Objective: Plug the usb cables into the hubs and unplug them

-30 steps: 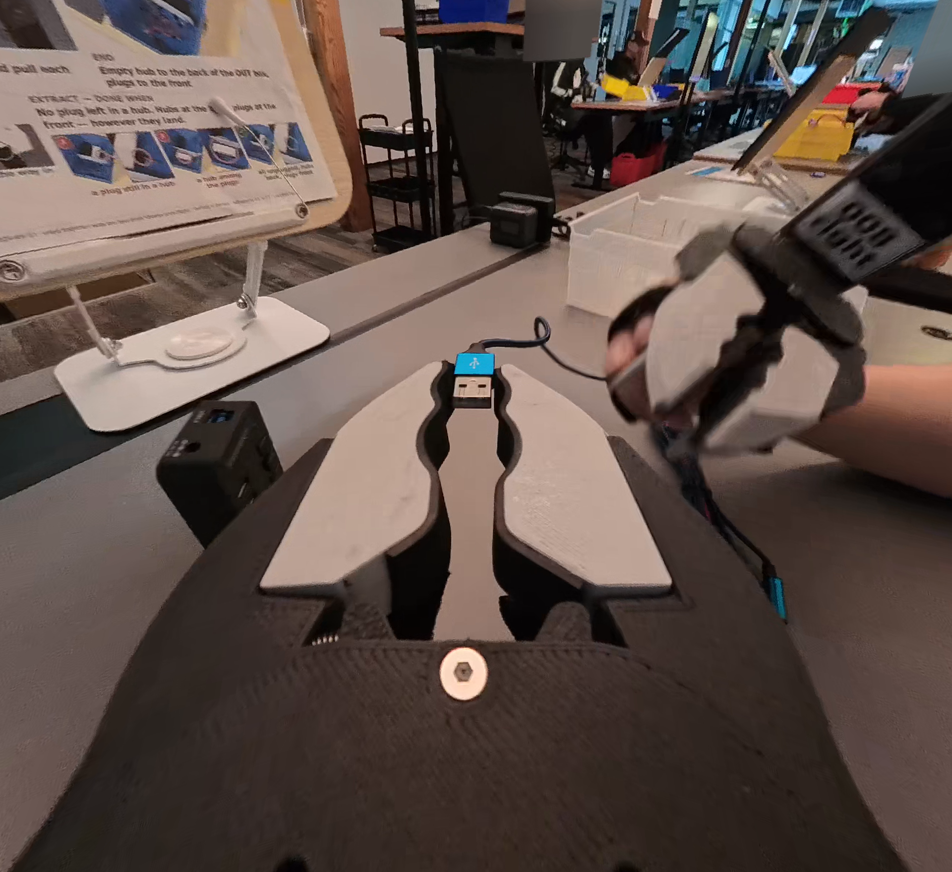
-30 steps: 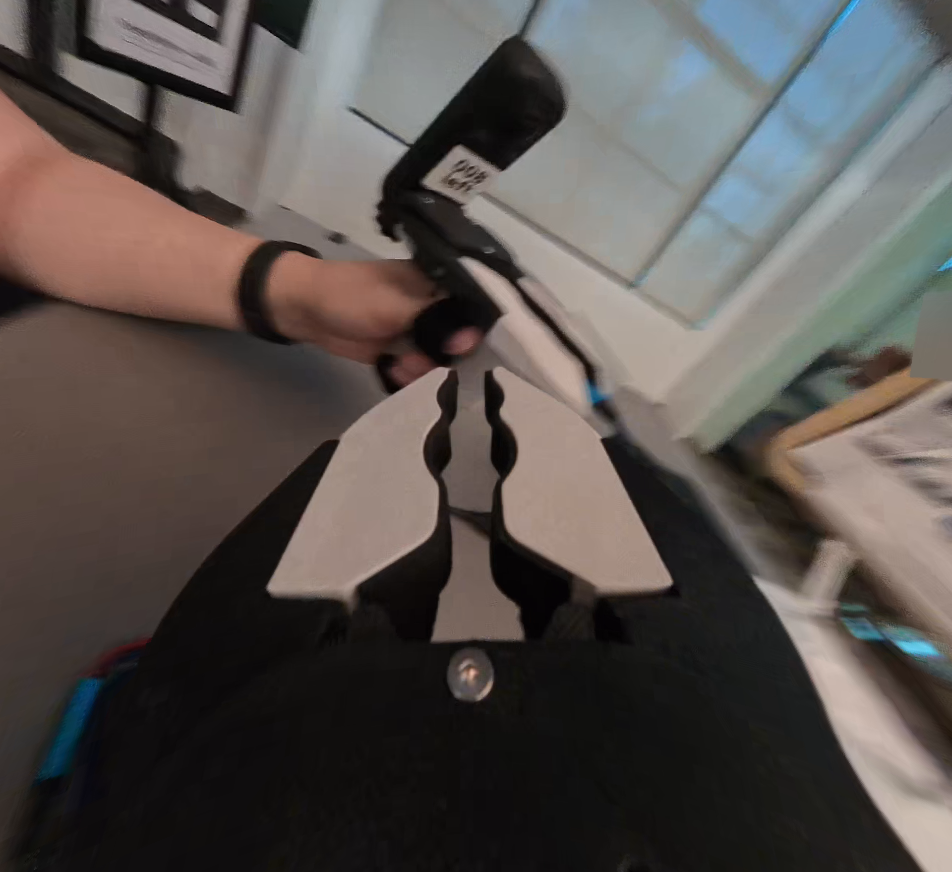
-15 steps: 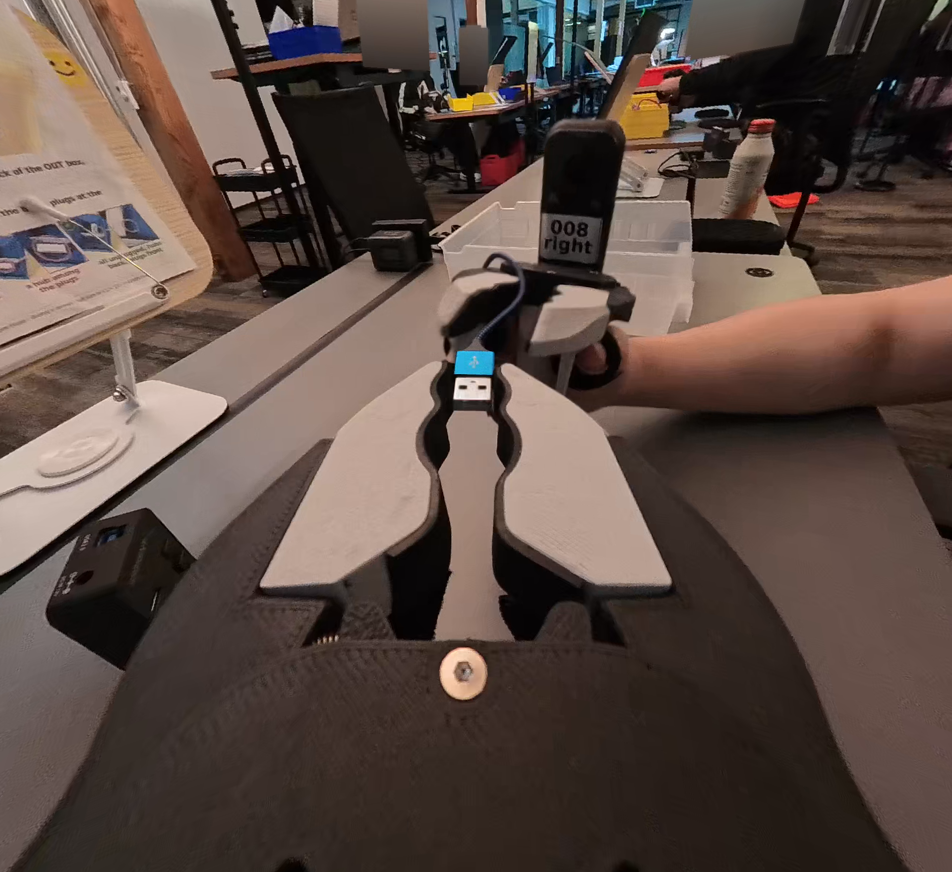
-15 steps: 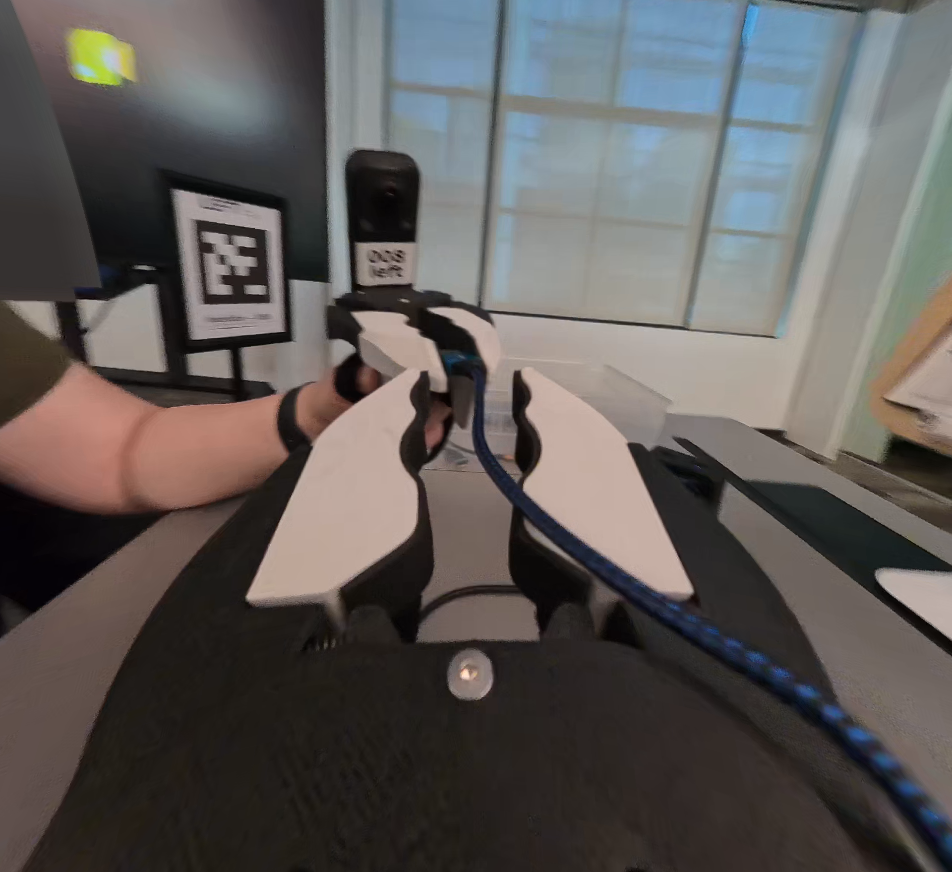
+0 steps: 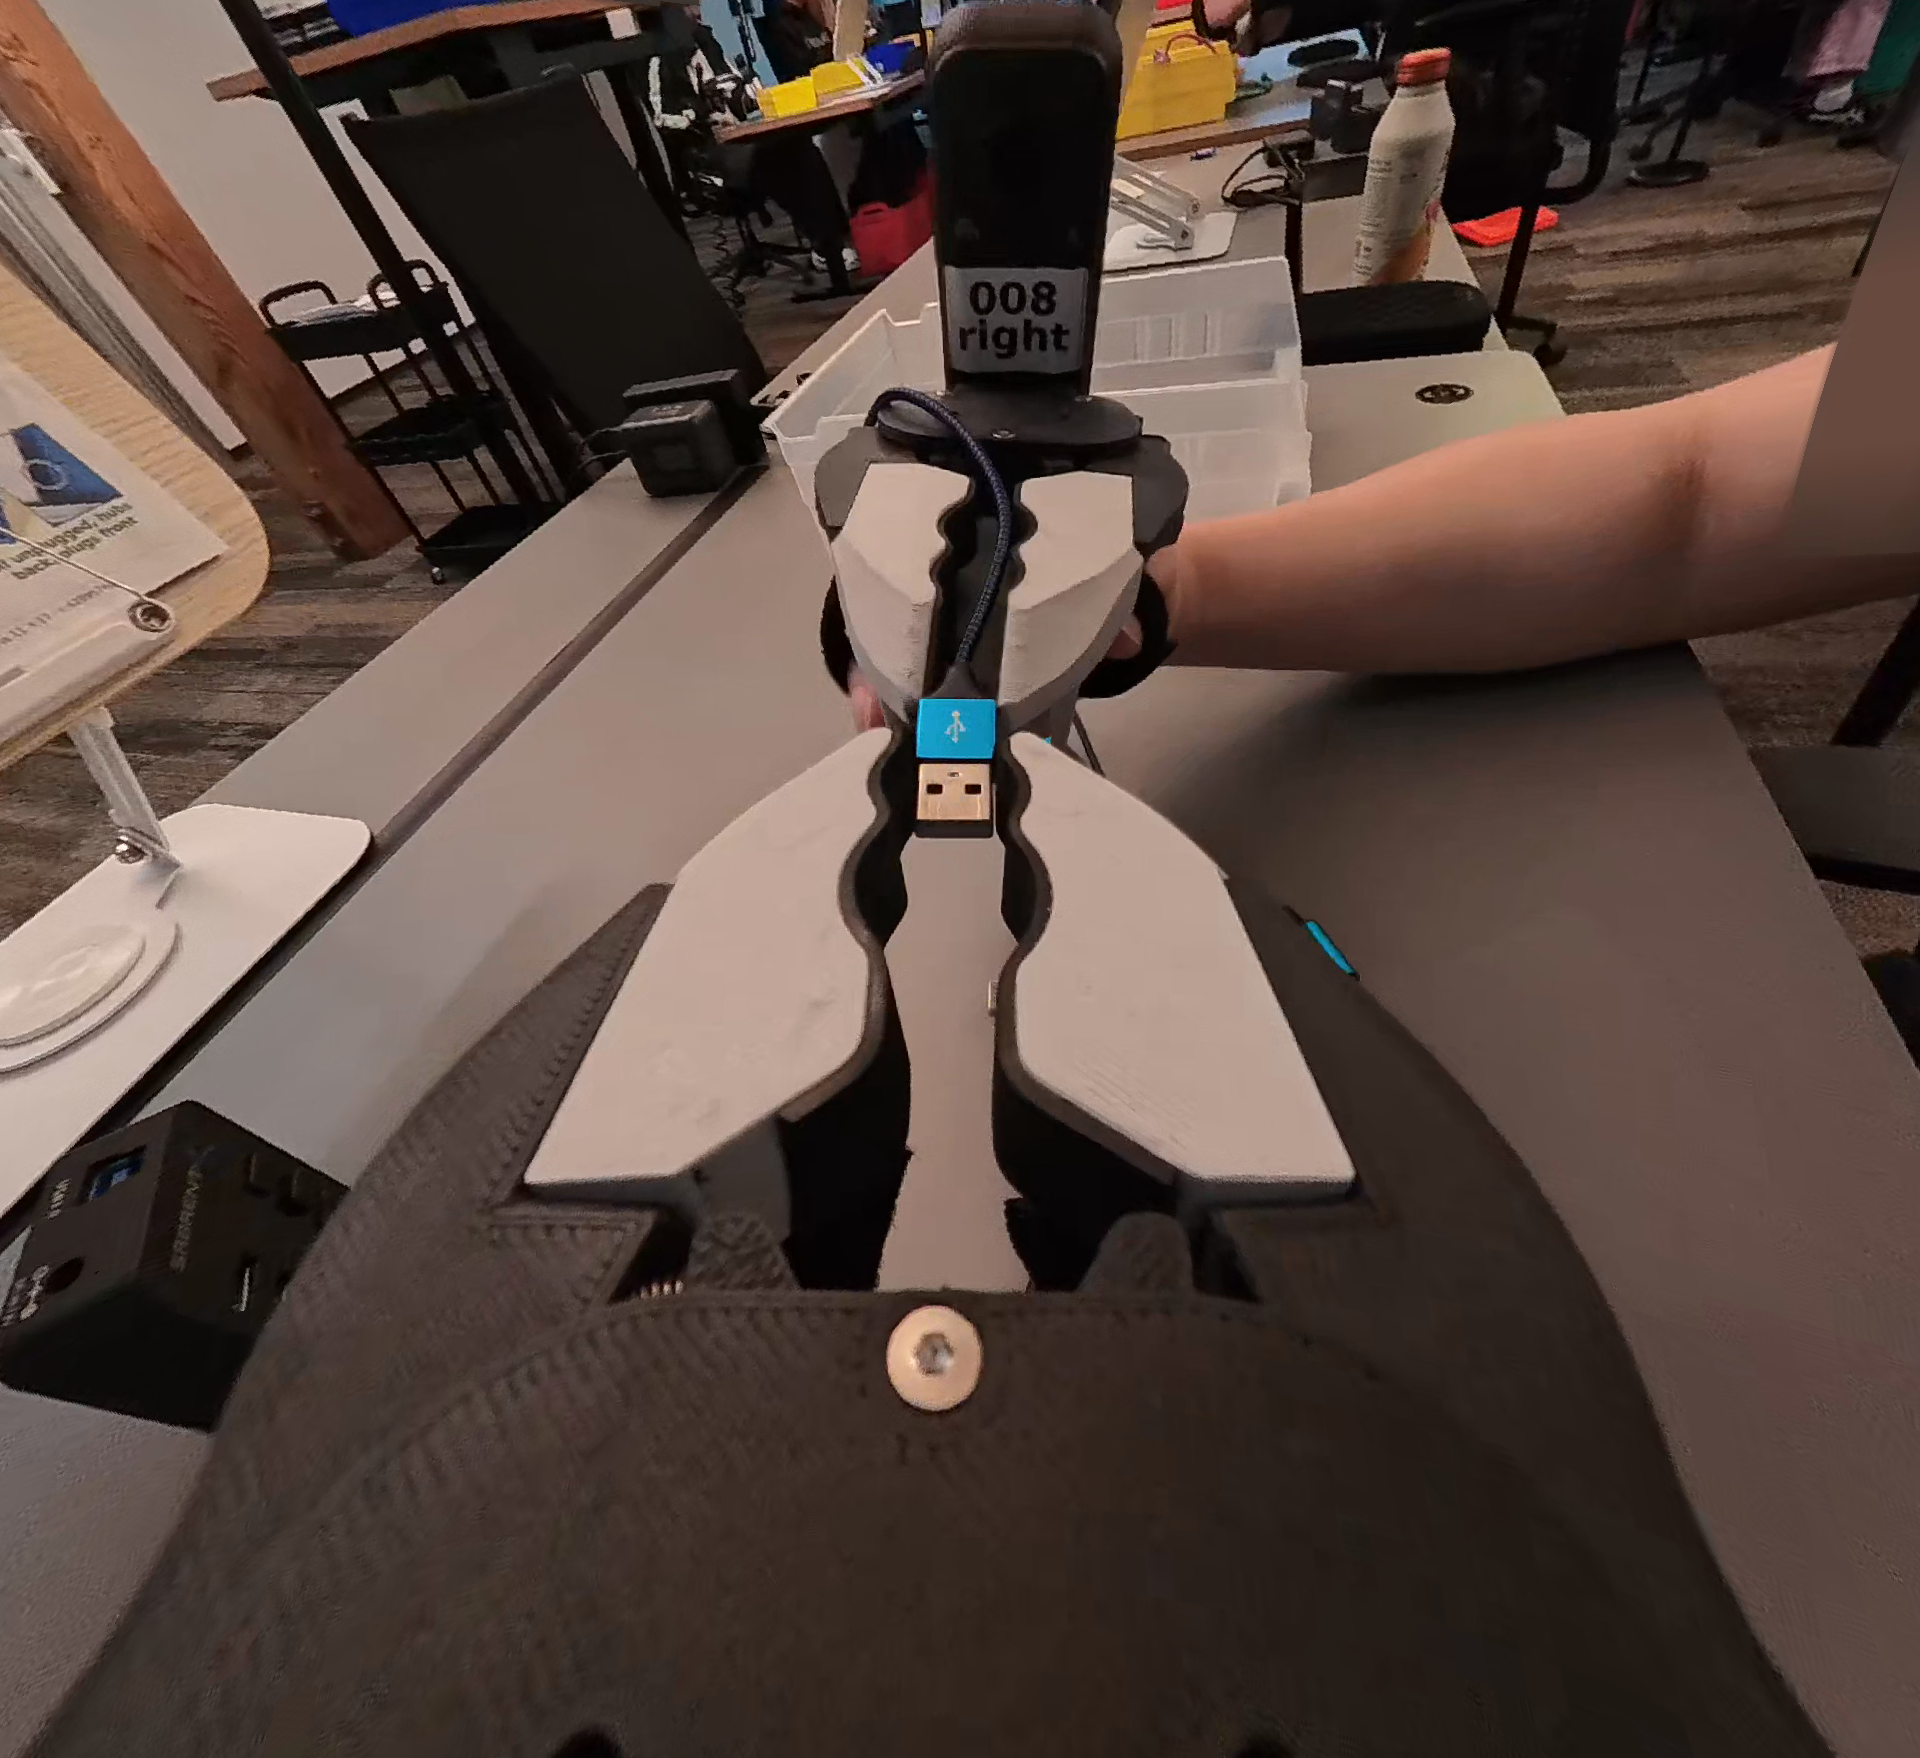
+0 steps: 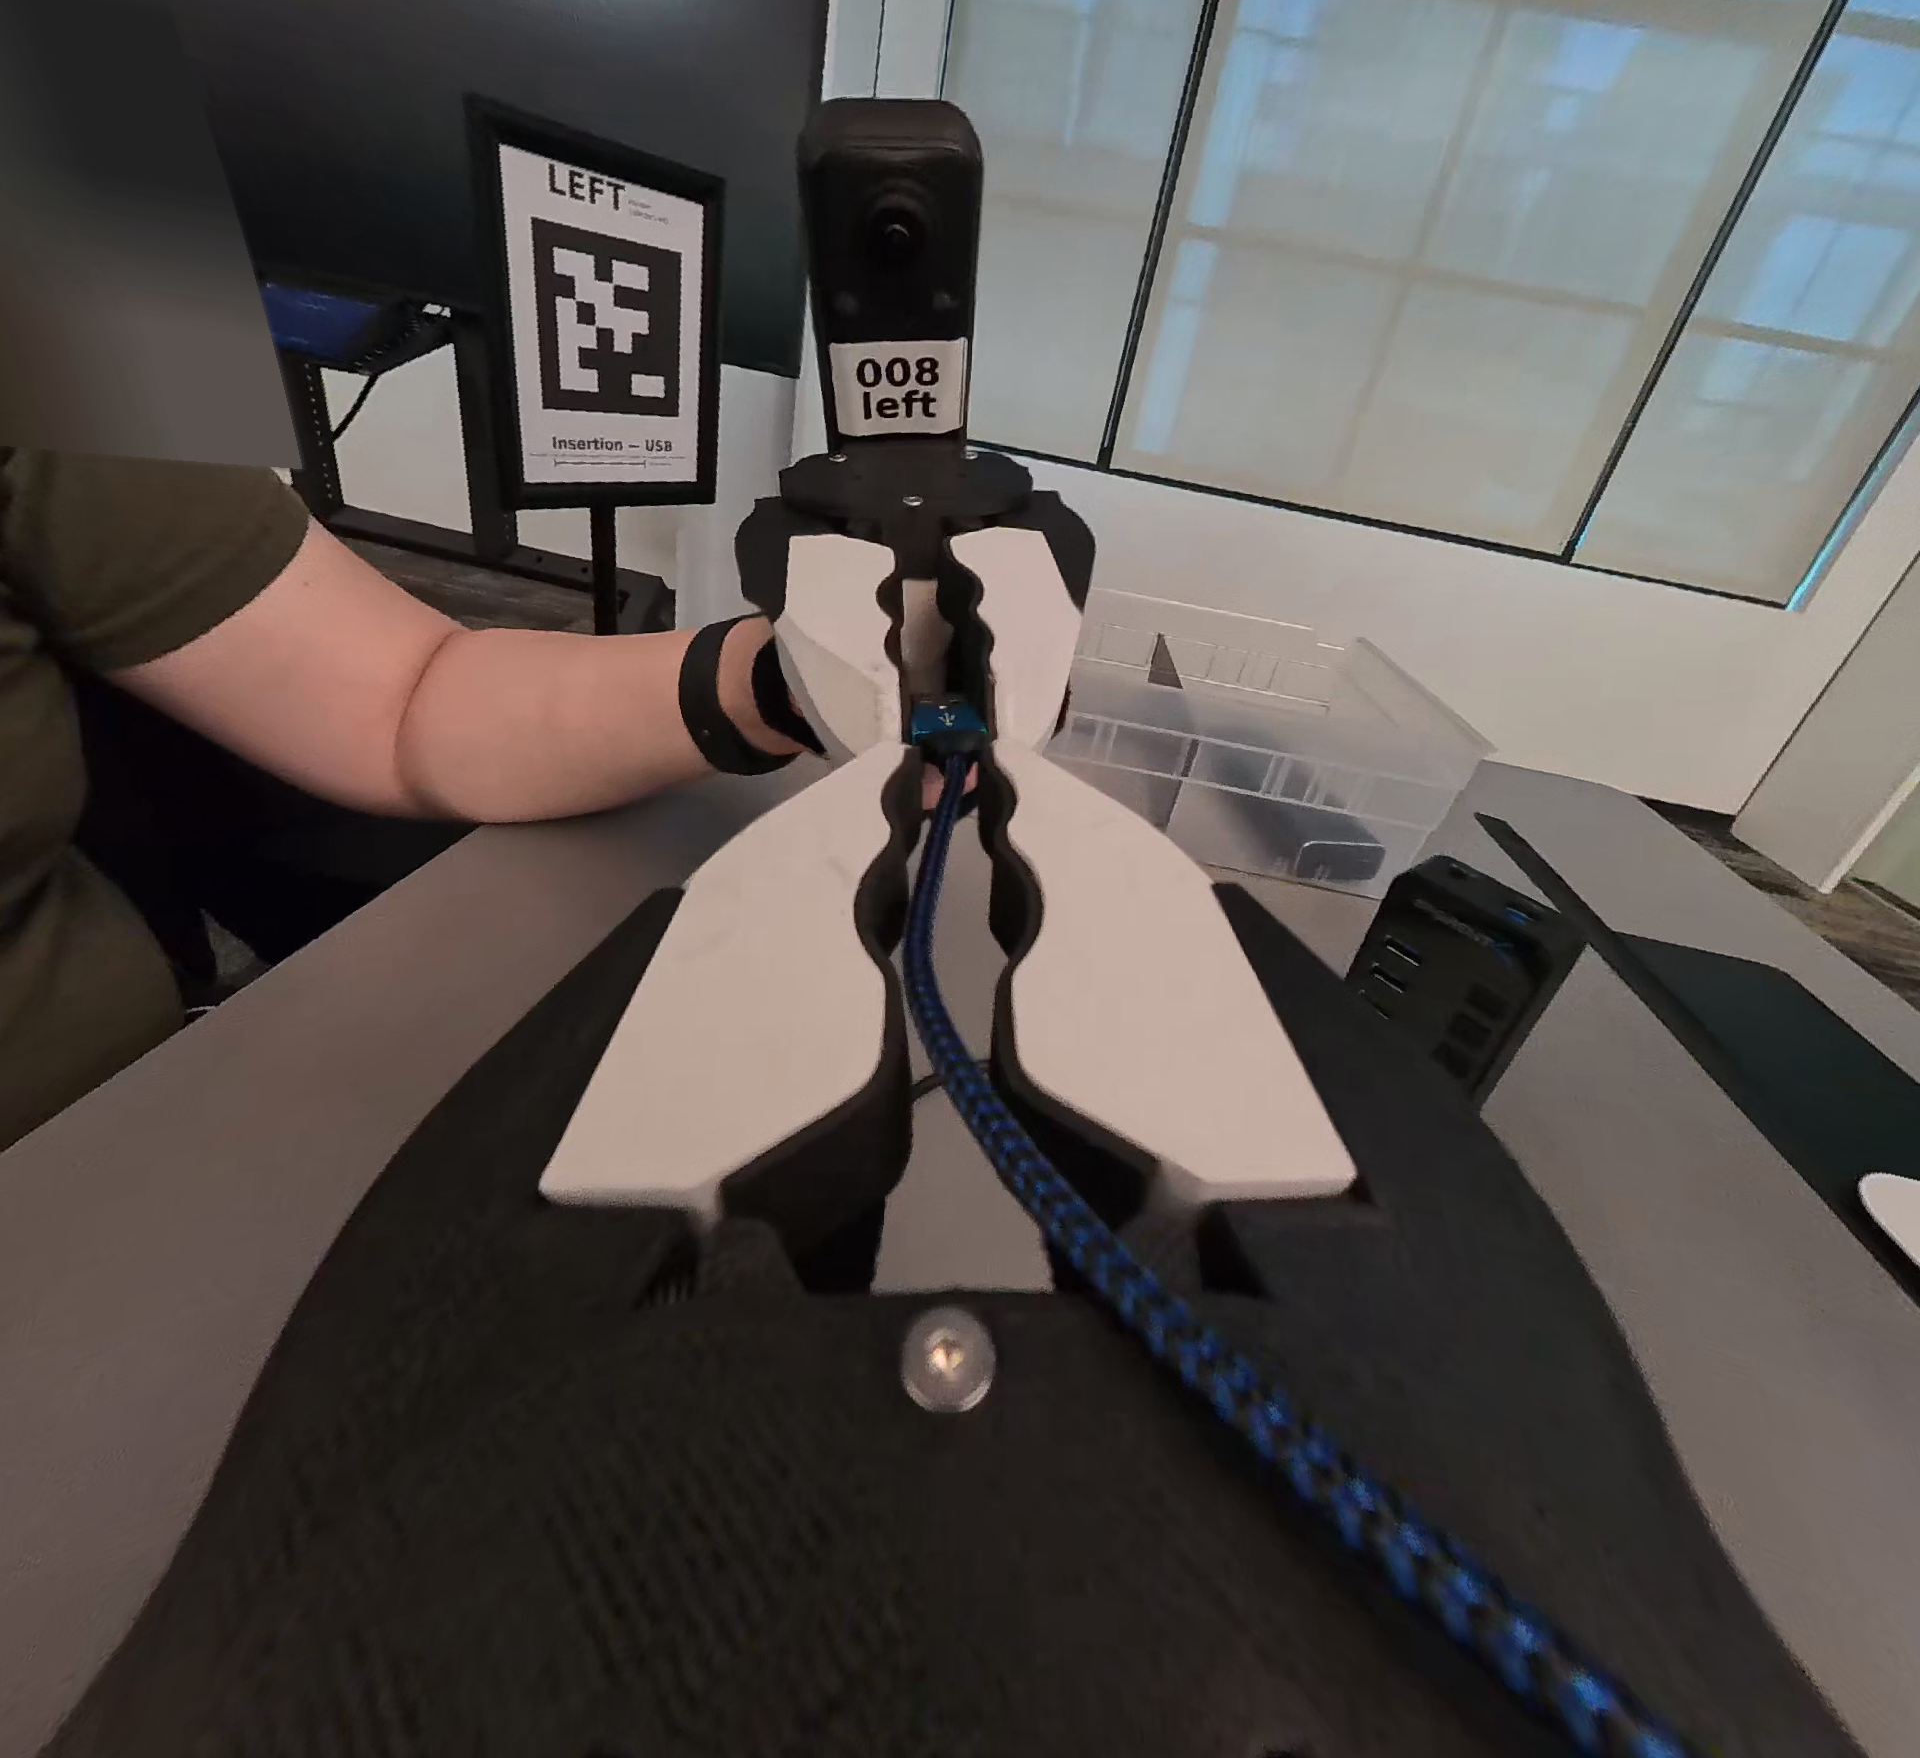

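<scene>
Right gripper (image 5: 956,659) now nearer; USB plug (image 5: 954,778) lengthwise, metal end rearward.

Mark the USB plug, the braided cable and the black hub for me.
USB plug (image 5: 955,778), left wrist view: on its metal shell, just below the blue housing.
braided cable (image 6: 940,960), right wrist view: on the blue-black braid between the fingers.
black hub (image 6: 1455,970), right wrist view: on its port face.

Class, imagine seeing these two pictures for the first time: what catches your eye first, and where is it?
The bright blue USB plug, pinched at the tip of the left tongs, mid-picture. The right tongs face them tip to tip, the braided blue cable running between their fingers. A black hub stands on the grey table, right.
</scene>
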The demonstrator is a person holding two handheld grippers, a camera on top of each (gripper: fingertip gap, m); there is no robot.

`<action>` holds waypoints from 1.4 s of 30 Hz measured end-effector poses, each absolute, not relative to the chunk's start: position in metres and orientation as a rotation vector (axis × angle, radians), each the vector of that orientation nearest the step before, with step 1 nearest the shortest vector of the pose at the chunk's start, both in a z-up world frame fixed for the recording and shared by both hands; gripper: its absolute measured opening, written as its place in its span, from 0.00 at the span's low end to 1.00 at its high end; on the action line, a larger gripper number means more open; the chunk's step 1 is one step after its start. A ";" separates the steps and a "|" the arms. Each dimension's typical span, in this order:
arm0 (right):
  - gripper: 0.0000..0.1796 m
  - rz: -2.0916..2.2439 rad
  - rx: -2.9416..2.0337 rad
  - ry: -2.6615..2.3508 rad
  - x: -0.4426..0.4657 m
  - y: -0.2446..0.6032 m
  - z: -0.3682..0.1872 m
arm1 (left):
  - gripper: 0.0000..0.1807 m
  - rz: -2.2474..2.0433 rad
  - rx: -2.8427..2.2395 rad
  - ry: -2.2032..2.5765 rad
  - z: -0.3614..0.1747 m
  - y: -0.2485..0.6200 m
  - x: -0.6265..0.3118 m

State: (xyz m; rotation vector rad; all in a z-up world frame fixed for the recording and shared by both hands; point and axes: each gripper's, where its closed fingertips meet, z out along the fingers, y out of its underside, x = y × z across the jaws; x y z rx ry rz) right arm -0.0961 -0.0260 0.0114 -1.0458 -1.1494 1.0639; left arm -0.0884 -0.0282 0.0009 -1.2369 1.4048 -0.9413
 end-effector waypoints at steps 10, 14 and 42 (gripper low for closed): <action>0.04 0.811 -0.987 -1.095 -0.085 -0.013 0.021 | 0.21 -1.368 -1.456 1.247 0.000 -0.022 -0.093; 0.04 0.642 -0.930 -1.145 -0.084 -0.014 0.021 | 0.16 -1.683 -1.428 1.077 0.020 -0.020 -0.097; 0.08 0.354 -0.856 -1.343 -0.104 -0.026 -0.001 | 0.02 -1.881 -1.631 1.145 -0.002 -0.032 -0.097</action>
